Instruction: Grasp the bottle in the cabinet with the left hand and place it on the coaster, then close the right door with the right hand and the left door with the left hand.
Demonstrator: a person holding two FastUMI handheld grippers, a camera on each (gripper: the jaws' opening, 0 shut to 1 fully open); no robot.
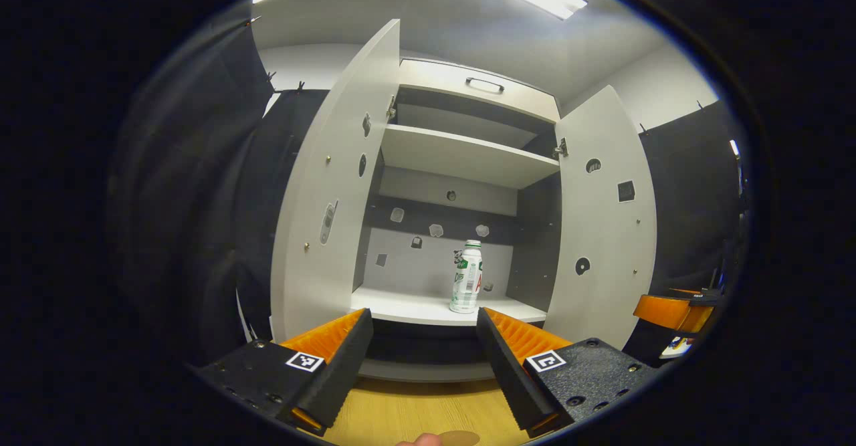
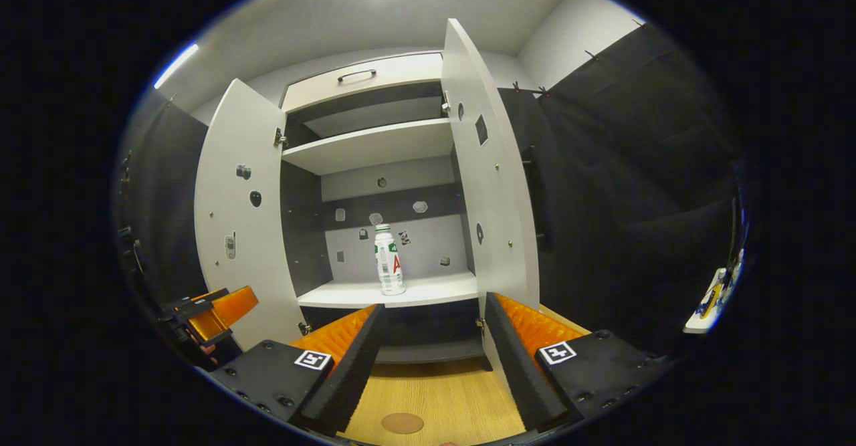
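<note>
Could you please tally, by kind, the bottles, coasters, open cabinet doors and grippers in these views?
Bottle: 1
Coaster: 1
Open cabinet doors: 2, left door and right door
Grippers: 2, left gripper and right gripper, both with jaws apart
Total: 6

White bottle (image 1: pixel 466 277) with green cap and red-green label; pale grey cabinet doors (image 1: pixel 331 185); yellow wood-grain desk (image 2: pixel 435 399); brown round coaster (image 2: pixel 402 423).
</note>
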